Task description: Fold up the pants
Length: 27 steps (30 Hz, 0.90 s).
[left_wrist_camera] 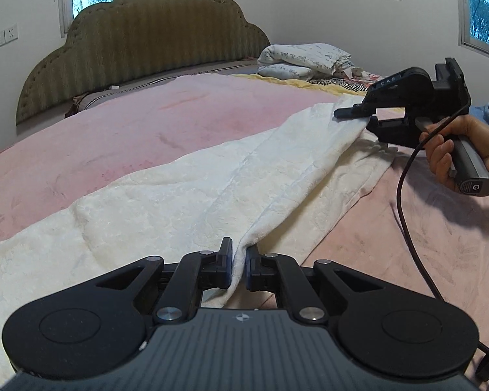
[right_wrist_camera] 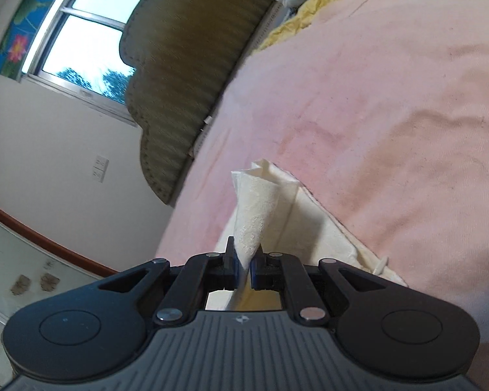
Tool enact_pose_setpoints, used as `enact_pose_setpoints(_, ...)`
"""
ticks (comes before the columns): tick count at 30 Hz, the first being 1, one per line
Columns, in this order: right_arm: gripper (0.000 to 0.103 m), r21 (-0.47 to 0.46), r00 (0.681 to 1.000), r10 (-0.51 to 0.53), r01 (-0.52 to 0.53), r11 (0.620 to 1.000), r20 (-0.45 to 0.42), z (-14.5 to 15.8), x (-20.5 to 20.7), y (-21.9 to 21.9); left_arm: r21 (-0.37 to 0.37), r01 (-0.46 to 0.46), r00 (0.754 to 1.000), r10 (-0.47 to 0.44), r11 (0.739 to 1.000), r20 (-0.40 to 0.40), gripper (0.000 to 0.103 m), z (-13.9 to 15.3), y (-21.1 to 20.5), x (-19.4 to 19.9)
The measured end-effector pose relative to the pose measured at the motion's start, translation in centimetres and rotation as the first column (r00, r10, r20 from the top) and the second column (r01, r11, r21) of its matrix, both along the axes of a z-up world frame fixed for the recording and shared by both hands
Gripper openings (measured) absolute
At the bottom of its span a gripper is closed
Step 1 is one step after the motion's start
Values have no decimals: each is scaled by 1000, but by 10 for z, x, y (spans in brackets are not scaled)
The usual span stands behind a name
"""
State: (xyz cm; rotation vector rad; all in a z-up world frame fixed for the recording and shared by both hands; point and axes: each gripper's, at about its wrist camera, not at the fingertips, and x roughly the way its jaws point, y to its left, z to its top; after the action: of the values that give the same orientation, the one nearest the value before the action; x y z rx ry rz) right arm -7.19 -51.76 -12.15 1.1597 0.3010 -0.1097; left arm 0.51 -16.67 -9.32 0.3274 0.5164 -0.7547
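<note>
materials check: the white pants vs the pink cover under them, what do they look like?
White pants: soft, thick fleece or plush by the look, matte, with a faint embossed pattern; they drape in rounded folds between the left tool and the right tool.
Pink cover: thinner woven or brushed cloth, probably; matte, lying flat with shallow creases. The exact fibre of either cannot be told.

Left gripper [left_wrist_camera: 239, 260]: matte black linkage arms w/ silver pivot screws, blue finger pads [left_wrist_camera: 227, 268], ribbed grey body. Right gripper [left_wrist_camera: 363, 115] at 2 o'clock: black head, grey handle, black cable [left_wrist_camera: 404, 182], bare right hand [left_wrist_camera: 466, 150]
</note>
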Motion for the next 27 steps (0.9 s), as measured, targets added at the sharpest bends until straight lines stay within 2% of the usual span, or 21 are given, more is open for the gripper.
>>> enact_pose_setpoints(3,7,-87,999,-34,32,996,-17,12,-2,3,-13,-5,1000,5,1000,8,8,3,1,-2)
enact_pose_setpoints(6,7,-228,998,-17,31,973,63,36,-9,12,1,18,1000,-18,1000,17,8,2,0,-4)
enact_pose_setpoints(8,7,-286,999,-27,12,958,-47,39,-6,14,20,42,999,-43,999,24,8,0,-1,-8)
enact_pose_setpoints(10,7,-273,984,-42,-6,962,-171,22,-6,12,29,59,997,-61,998,44,8,-1,0,-13)
enact_pose_setpoints(11,7,-244,982,-49,3,970,-180,15,-11,11,31,66,996,-68,997,52,8,-1,1,-15)
enact_pose_setpoints(13,7,-194,988,-69,41,980,-140,10,-24,12,24,79,996,-80,997,47,8,2,5,-16)
enact_pose_setpoints(16,7,-250,988,-78,43,967,-131,20,-32,21,21,102,993,-103,995,50,9,4,8,-17)
enact_pose_setpoints(19,9,-311,974,-62,-10,950,-219,19,-27,20,70,111,993,-114,991,41,9,-8,2,-14)
enact_pose_setpoints(20,10,-303,971,-48,-25,953,-233,17,-25,18,71,113,992,-116,991,41,17,-9,2,-13)
enact_pose_setpoints(22,12,-271,974,-57,-5,962,-220,17,-31,15,67,125,991,-127,990,38,18,-7,4,-16)
enact_pose_setpoints(25,15,-292,972,-97,32,956,-212,26,-40,15,57,160,987,-160,986,3,37,-1,8,-17)
enact_pose_setpoints(26,27,-302,968,-136,68,951,-210,27,-51,15,48,168,986,-168,985,-13,45,2,10,-19)
enact_pose_setpoints(27,42,-334,952,-208,125,934,-223,31,-56,15,32,175,984,-174,984,-24,49,5,13,-19)
